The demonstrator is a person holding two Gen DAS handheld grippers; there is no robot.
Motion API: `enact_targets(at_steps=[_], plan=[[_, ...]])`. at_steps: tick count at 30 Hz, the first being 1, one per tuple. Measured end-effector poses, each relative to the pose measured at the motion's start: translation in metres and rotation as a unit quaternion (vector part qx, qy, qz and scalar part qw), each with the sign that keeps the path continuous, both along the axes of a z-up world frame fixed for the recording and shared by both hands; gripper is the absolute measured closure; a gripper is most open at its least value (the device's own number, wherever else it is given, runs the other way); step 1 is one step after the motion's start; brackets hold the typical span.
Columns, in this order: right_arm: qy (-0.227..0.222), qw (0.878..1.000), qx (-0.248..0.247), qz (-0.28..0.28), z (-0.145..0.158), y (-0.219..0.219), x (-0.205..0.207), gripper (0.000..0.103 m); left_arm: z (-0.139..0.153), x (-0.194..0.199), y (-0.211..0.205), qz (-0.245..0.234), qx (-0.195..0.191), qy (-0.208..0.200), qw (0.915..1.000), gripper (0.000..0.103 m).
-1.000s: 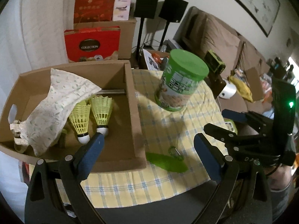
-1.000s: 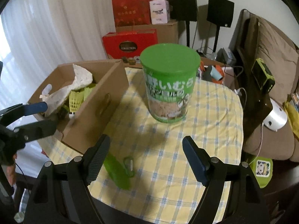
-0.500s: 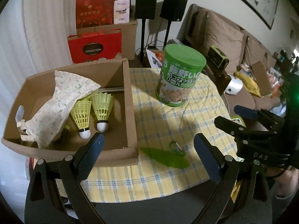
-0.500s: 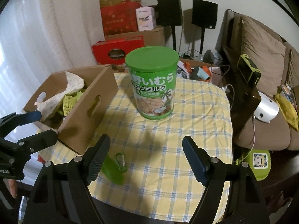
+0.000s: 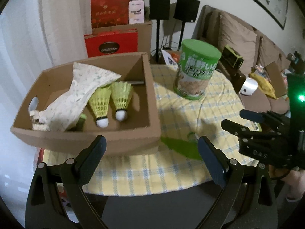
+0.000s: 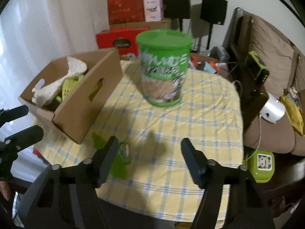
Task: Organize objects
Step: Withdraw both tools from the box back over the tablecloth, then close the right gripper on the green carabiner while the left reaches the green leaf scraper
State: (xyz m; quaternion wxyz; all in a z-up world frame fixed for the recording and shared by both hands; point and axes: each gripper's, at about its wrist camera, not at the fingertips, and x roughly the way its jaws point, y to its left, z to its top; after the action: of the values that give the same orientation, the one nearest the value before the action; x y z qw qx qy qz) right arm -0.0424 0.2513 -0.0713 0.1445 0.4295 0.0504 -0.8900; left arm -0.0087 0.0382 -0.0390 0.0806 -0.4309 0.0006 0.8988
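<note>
An open cardboard box (image 5: 151, 103) on the yellow checked tablecloth (image 5: 190, 114) holds two yellow shuttlecocks (image 5: 122, 97), a patterned cloth pouch (image 5: 76, 95) and a small green thing half under it. Right of the box stands a tall green-lidded can (image 6: 164, 70). A flat green piece (image 5: 179, 147) with a carabiner (image 6: 124, 150) lies at the table's near edge. My left gripper (image 5: 150, 148) hangs open before the box's near wall, empty. My right gripper (image 6: 149, 148) hovers over the near edge, its jaws closing with nothing between them.
Red gift boxes (image 5: 111, 43) and two black speakers (image 5: 160, 5) stand behind the table. A brown sofa (image 6: 266, 61) with clutter runs along the right. A green lunch box (image 6: 261, 164) and a white round device (image 6: 272, 108) lie beside the table's right edge.
Both grippers have drawn back toward the table's near edge and sunk a little, so the can looks farther off. The right gripper's jaws have narrowed.
</note>
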Motion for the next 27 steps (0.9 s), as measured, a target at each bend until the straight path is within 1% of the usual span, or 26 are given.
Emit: enact_targets(at_steps=[1,4,7,9,17,20,21,23,24,25,27], plan=[[-0.004,1.000,0.003,0.005,-0.004,-0.004,-0.001,0.048,-0.002,0.002,-0.001,0.001,-0.002,-0.001,1.0000,0.007],[-0.018,1.000,0.004,0.019,-0.018,-0.014,-0.004,0.055,-0.010,0.009,-0.007,0.005,-0.007,-0.010,0.9999,0.007],[-0.032,0.999,0.000,0.028,-0.030,-0.020,-0.009,0.060,-0.017,0.014,-0.011,0.006,-0.009,-0.015,0.9998,0.007],[-0.044,0.999,-0.002,0.033,-0.039,-0.024,-0.014,0.061,-0.022,0.017,-0.014,0.008,-0.008,-0.019,0.9998,0.007],[-0.059,0.996,0.019,0.061,-0.060,-0.044,-0.021,0.062,-0.036,0.021,-0.023,0.014,0.000,-0.035,0.9993,0.007],[-0.068,0.995,0.024,0.069,-0.067,-0.049,-0.022,0.066,-0.038,0.022,-0.025,0.013,0.004,-0.037,0.9992,0.007],[-0.069,0.995,0.027,0.071,-0.069,-0.050,-0.022,0.069,-0.039,0.022,-0.025,0.011,0.006,-0.038,0.9992,0.007],[-0.067,0.994,0.034,0.076,-0.072,-0.053,-0.020,0.070,-0.040,0.021,-0.023,0.009,0.007,-0.041,0.9991,0.007],[-0.067,0.994,0.035,0.077,-0.072,-0.052,-0.020,0.072,-0.040,0.021,-0.022,0.006,0.008,-0.042,0.9991,0.007],[-0.068,0.994,0.033,0.076,-0.073,-0.052,-0.020,0.078,-0.041,0.020,-0.020,0.003,0.009,-0.045,0.9990,0.007],[-0.071,0.995,0.029,0.070,-0.073,-0.048,-0.020,0.085,-0.042,0.020,-0.016,-0.005,0.010,-0.048,0.9988,0.007]])
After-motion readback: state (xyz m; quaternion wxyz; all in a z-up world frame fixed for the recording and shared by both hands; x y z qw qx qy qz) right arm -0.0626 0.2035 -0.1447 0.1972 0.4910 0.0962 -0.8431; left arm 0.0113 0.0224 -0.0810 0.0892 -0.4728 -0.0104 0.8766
